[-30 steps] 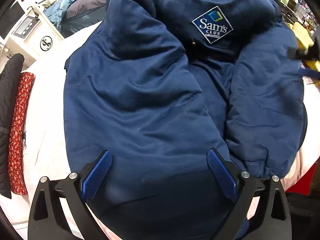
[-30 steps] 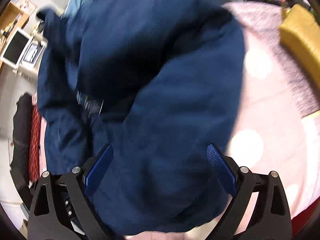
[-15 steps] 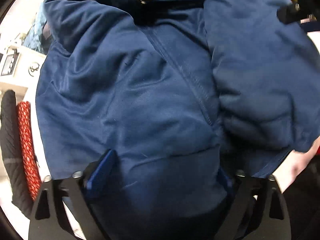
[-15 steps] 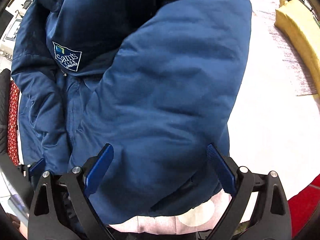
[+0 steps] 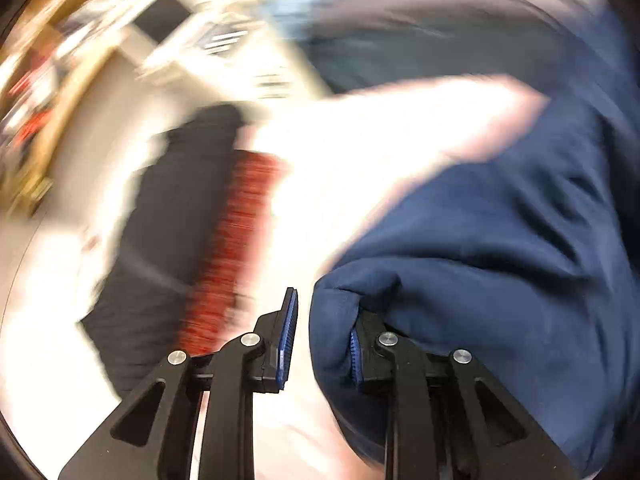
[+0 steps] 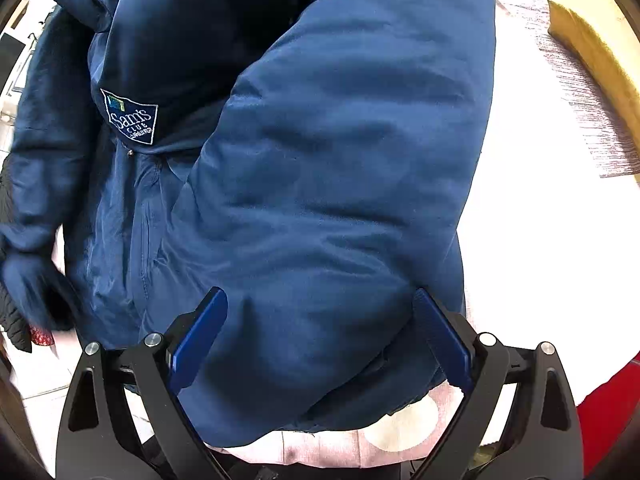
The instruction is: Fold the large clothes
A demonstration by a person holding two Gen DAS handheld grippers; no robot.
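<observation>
- Your left gripper (image 5: 320, 340) has just been closing; its fingers now stand close together with a bunched fold of the padded navy-blue jacket (image 6: 320, 200) between them. The cloth lies against the right-hand pad, but a gap shows at the left pad, so whether the pinch is firm you cannot tell through the blur.
- Your right gripper (image 6: 320, 344) hangs over the jacket's near hem with its fingers spread wide, holding nothing.
- The jacket lies on a pale pink bed cover (image 6: 520, 260), its white-edged chest badge (image 6: 132, 118) facing up and a sleeve folded across the front.
- Judgement: the step in hand is carrying the left side over.
- Check the grip before pulling further; padded cloth slips out of a half-closed pinch.
- Carry the fold low and slowly, since fast swings drag the layers already laid.
- Press the right fingers on the near hem to anchor the body while the left side travels.
- Keep clear of the red patterned cloth (image 5: 236, 240) beside the bed.
</observation>
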